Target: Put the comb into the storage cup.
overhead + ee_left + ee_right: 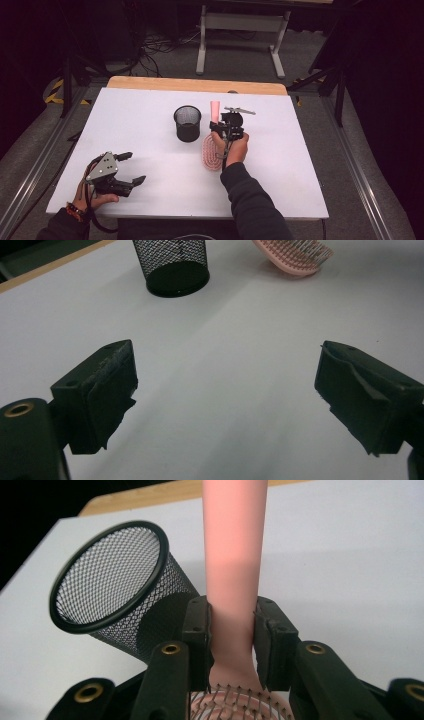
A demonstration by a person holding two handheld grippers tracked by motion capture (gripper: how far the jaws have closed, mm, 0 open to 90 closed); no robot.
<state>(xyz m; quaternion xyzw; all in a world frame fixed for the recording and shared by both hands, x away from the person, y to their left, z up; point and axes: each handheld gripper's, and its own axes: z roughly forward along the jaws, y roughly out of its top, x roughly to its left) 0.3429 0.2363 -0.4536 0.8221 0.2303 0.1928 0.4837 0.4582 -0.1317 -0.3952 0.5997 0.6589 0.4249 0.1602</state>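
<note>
A pink hairbrush (212, 152) lies on the white table (150, 115) just right of a black mesh cup (187, 123). My right gripper (223, 126) is shut on the brush's pink handle (233, 570), near the bristle end; the handle sticks out past the jaws. The mesh cup (115, 590) stands to the left of the handle in the right gripper view. My left gripper (131, 168) rests near the table's front left, open, with nothing between its jaws. Through that gap I see the cup (172, 265) and the brush head (295, 255) farther off.
A wooden strip (197, 85) runs along the table's far edge. Beyond it stand a grey metal frame (240, 30) and cables on the floor. Metal rails flank the table on both sides.
</note>
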